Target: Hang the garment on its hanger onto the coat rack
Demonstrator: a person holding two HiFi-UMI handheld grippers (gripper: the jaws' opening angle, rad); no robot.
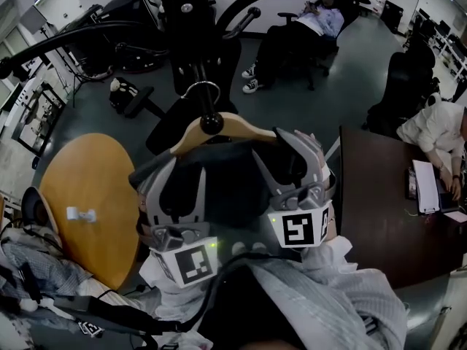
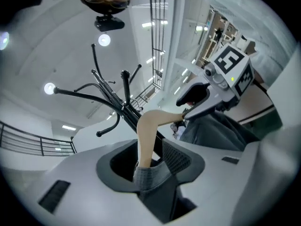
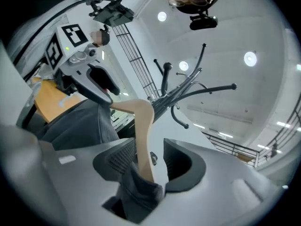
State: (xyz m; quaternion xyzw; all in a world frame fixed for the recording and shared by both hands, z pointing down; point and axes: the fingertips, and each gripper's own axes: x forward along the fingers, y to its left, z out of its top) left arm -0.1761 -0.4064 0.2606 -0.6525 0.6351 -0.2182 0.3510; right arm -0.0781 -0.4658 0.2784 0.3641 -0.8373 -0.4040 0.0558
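We are looking down past both grippers at the coat rack (image 1: 191,20), and the wooden hanger (image 1: 241,128) sits right up against it. Its metal hook (image 1: 201,87) looks looped over a black peg (image 1: 211,122) of the rack (the ball-tipped one pointing our way). The dark garment (image 1: 219,177) is draped on the hanger and hangs down between the two tools.

The left gripper (image 1: 174,175) is at the hanger's left end, and in its own view the fingers are spread. The pale wooden arm and a fold of grey cloth stand between them, with no pad pressing on either.

The right gripper (image 1: 292,155) is at the other end, and it's the same story there. Its fingers are apart, and the hanger's arm rises between the pads with a bright gap on one side. The cloth is bunched low in the opening, so neither tool is clamping anything.

An orange round table (image 1: 87,195) sits off to the left. A dark desk (image 1: 379,210) is on the right, and a person (image 1: 306,28) is seated well behind the rack.
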